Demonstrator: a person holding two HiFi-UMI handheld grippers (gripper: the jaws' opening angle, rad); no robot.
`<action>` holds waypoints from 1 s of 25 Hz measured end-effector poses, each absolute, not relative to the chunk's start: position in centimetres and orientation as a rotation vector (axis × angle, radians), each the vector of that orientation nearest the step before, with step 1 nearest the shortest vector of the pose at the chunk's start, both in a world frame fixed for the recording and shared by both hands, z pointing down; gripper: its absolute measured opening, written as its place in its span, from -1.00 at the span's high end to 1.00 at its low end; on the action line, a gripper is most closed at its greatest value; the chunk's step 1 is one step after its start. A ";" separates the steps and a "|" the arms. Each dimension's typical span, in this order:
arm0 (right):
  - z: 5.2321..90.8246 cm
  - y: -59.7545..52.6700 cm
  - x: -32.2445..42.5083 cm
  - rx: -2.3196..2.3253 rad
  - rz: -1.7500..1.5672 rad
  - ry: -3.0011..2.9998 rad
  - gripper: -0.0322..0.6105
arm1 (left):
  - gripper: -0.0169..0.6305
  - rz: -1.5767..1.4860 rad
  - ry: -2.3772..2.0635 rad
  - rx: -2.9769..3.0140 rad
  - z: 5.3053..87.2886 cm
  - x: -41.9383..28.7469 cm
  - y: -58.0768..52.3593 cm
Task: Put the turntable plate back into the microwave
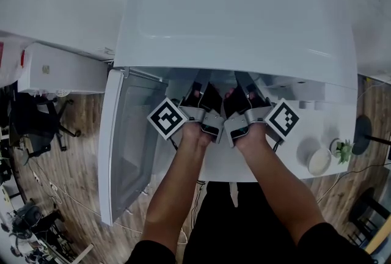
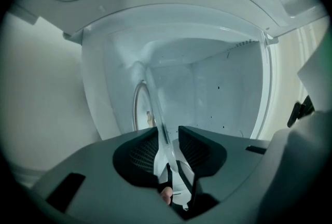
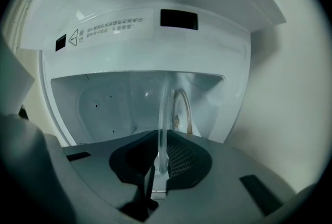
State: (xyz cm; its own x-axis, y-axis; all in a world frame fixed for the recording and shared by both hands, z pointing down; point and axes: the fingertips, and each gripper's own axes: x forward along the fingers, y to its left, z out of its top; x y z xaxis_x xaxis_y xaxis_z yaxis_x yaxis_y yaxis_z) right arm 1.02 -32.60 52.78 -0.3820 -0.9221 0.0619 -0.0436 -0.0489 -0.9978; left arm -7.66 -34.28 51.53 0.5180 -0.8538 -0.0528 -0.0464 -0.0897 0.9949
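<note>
**Operator:** Status of the microwave [image 1: 244, 18]?
**Technician:** White casing. The door [image 1: 125, 153] stands open at the left, exposing the cavity.
**Operator:** Location of the plate [image 3: 163, 109]?
**Technician:** Inside the cavity, held flat, just above the ring [image 3: 182, 111] on the cavity floor. Contact with the ring cannot be determined.
**Operator:** Gripper states?
**Technician:** The right gripper [image 3: 163, 132] clamps the plate's near rim. The left gripper [image 2: 168, 128] has its jaws apart with the rim between them, one pad clear of the glass.
</note>
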 end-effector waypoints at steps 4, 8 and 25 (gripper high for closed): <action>53.6 -32.7 0.9 -1.105 -1.543 1.464 0.72 | 0.46 -0.747 -0.898 1.556 52.0 -8.6 -32.7; 53.8 -32.8 1.2 -1.139 -1.527 1.463 0.72 | 0.63 -0.758 -0.929 1.551 52.3 -8.9 -31.3; 55.1 -29.8 1.9 -1.435 -1.565 1.743 0.68 | 0.89 -0.603 -1.076 1.735 53.5 -9.0 -32.4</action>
State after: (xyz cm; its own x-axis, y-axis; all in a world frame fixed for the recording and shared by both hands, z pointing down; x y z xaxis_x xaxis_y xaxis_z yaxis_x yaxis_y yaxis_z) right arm 1.93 -29.79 55.15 -0.3986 -0.8563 0.3283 -0.4183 -0.1487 -0.8960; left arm -8.96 -32.37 53.50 0.4860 -0.8707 0.0757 -0.3897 -0.1383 0.9105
